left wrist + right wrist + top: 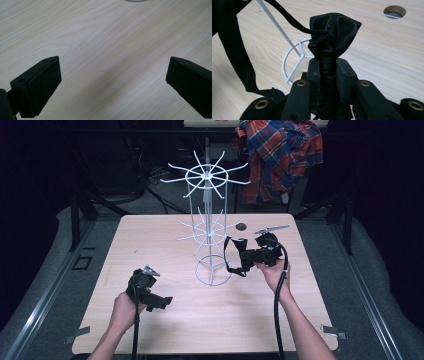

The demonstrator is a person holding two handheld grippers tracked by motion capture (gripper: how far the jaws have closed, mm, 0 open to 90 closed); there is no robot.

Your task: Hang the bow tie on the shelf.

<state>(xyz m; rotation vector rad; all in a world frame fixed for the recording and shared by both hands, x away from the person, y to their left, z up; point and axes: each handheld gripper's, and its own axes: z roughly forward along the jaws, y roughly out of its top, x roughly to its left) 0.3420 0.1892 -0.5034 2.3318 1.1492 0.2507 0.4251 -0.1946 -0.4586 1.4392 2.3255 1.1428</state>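
A pale wood-grain bench (165,320) stands in a dark room with grey flooring on either side.

Nearest the person, the left gripper (150,292) rests low over the near-left part of the bench. Its fingers (40,86) are spread wide apart and hold nothing; bare wood lies between them.

Farther in and to the right, the right gripper (250,256) points left toward the white wire rotating display rack (210,220), which stands upright at the bench centre on a ring base. Its fingers (314,75) are closed tight on the gathered neck of a small black satin drawstring pouch (334,32).

- Position: the pouch is held in the air just right of the rack's pole, level with the lower tier of hooks.
- Appearance: glossy, creased fabric, bunched at the neck.
- Strap: a long black strap (229,257) loops down and left from the neck toward the base ring.
- Controlling relation: the rack's hooks lie directly ahead of the right gripper's fingers, so the right hand is much the nearer. Hanging the strap on a hook appears to be the likely step.

Beyond the rack, a round cable hole (241,226) is set in the bench. A red and blue plaid shirt (280,155) hangs behind.
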